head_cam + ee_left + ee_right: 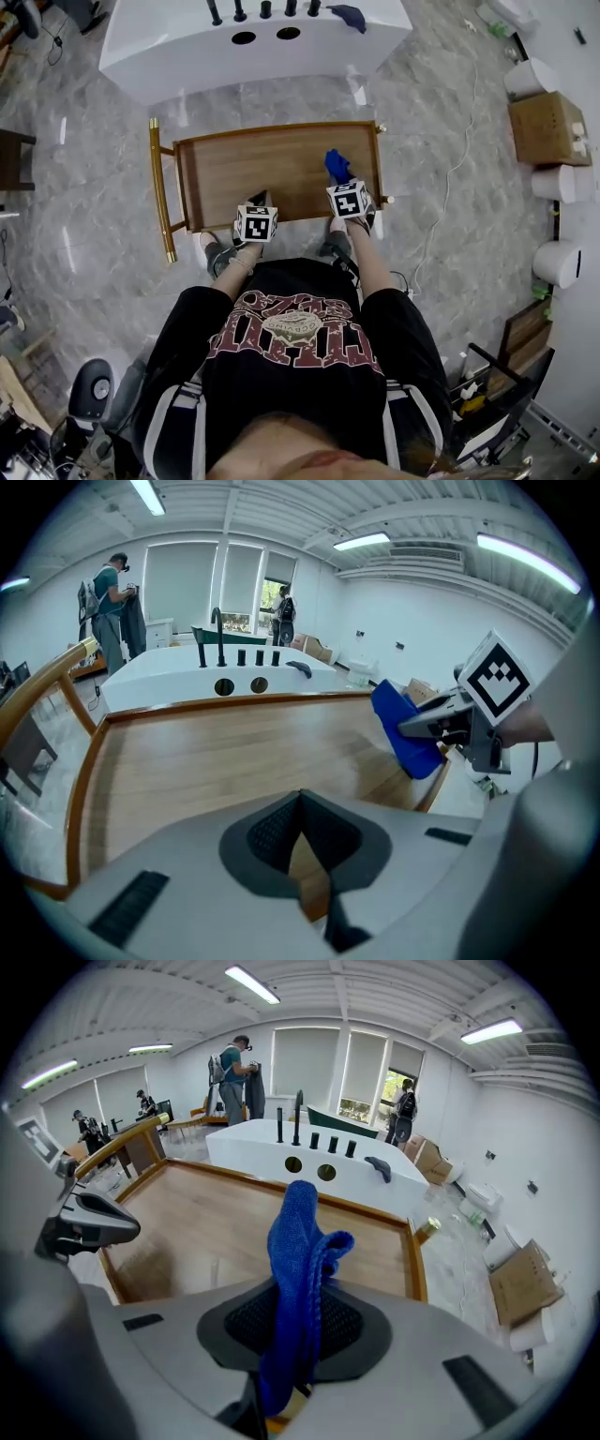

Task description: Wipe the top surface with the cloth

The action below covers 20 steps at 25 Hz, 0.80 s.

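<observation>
I have the right gripper [300, 1312] closed on the blue cloth [296, 1241]; the fabric is pinched between the jaws and stands up out of them in a folded plume. In the head view the cloth [336, 166] sits over the wooden cart top [253, 169], near its right edge and closer to the near edge than the far one. From the left gripper view the cloth [405, 731] hangs down from the right gripper [441, 726] just beside the right rim (whether its lower end touches the wood I cannot tell).

The left gripper [300, 803] has its jaws drawn together at the tips with nothing between them, only the wood of the cart top [206, 752] showing behind. It hovers at the near edge, left of the right gripper [339, 180], the two well apart. The left gripper [258, 201] is over the near rim. The cart's gold handle [159, 187] runs along the left edge, and a white tub unit [187, 47] stands beyond the far edge.
</observation>
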Each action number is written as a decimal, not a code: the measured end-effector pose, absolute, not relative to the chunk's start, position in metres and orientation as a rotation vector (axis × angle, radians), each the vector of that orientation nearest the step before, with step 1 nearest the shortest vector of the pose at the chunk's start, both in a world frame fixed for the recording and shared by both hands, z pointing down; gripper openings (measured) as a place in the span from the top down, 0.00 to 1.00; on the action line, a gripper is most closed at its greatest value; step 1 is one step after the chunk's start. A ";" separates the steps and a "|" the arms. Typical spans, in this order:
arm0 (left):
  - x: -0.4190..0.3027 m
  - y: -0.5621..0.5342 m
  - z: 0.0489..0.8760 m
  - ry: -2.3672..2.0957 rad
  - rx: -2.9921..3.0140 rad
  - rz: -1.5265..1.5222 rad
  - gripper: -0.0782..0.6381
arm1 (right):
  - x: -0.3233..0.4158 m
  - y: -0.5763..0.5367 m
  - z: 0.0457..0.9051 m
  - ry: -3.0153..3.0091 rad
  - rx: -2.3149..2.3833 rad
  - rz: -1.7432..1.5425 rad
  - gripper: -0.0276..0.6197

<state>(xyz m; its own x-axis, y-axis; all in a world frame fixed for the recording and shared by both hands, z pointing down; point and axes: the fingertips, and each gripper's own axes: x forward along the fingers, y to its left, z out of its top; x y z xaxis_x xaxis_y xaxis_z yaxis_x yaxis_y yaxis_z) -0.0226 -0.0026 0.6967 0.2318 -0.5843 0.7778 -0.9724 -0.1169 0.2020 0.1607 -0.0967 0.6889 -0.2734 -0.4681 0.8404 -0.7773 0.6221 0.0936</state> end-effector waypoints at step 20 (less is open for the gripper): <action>-0.042 -0.054 0.564 -1.642 1.944 0.343 0.82 | 0.028 -0.089 0.570 -2.381 0.872 0.507 0.82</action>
<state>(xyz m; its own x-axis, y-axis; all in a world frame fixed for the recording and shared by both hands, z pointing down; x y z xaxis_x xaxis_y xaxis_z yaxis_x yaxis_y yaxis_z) -0.0422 -0.0543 0.5641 0.2149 -0.8183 0.5330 -0.9632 -0.0875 0.2541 0.0276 -0.0891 0.5696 -0.6394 -0.4707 0.6080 -0.6777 0.7185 -0.1564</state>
